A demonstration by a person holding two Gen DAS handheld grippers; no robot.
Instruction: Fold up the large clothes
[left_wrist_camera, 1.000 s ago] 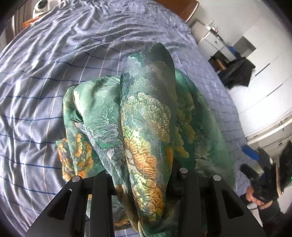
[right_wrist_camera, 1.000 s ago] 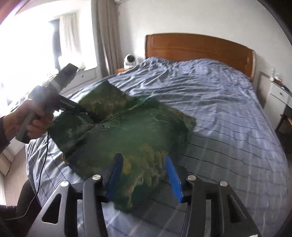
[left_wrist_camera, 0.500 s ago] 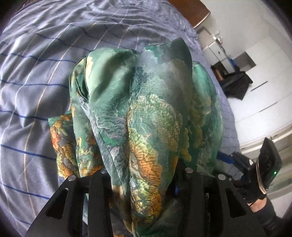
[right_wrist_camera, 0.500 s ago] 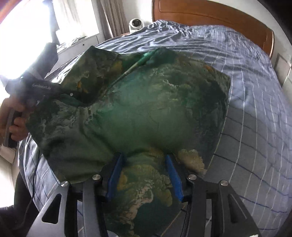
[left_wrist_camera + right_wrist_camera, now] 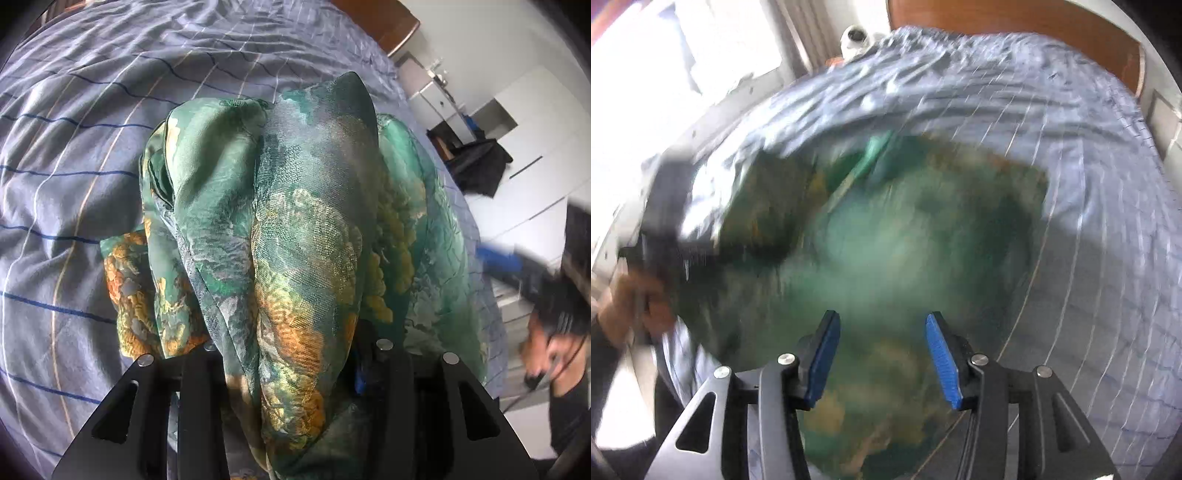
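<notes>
A large green garment with orange and gold floral print (image 5: 295, 221) lies bunched on a bed. My left gripper (image 5: 291, 354) is shut on a thick fold of it, and the cloth drapes over and hides the fingertips. In the right wrist view the garment (image 5: 908, 251) is blurred and spreads over the bed below my right gripper (image 5: 882, 354). Its blue pads (image 5: 823, 362) stand wide apart with nothing pinched between them. The left gripper (image 5: 661, 221) shows there at the left edge, gripping the cloth's corner.
The bed has a blue-grey checked sheet (image 5: 92, 129) and a wooden headboard (image 5: 1015, 33). A white round device (image 5: 855, 38) sits beyond the bed's far left corner. A white cupboard and dark clothes (image 5: 476, 162) stand past the bed's right side.
My right gripper has let go of the garment and its pads have opened wide. It has moved fast, blurring its view. The left gripper still holds its fold.
</notes>
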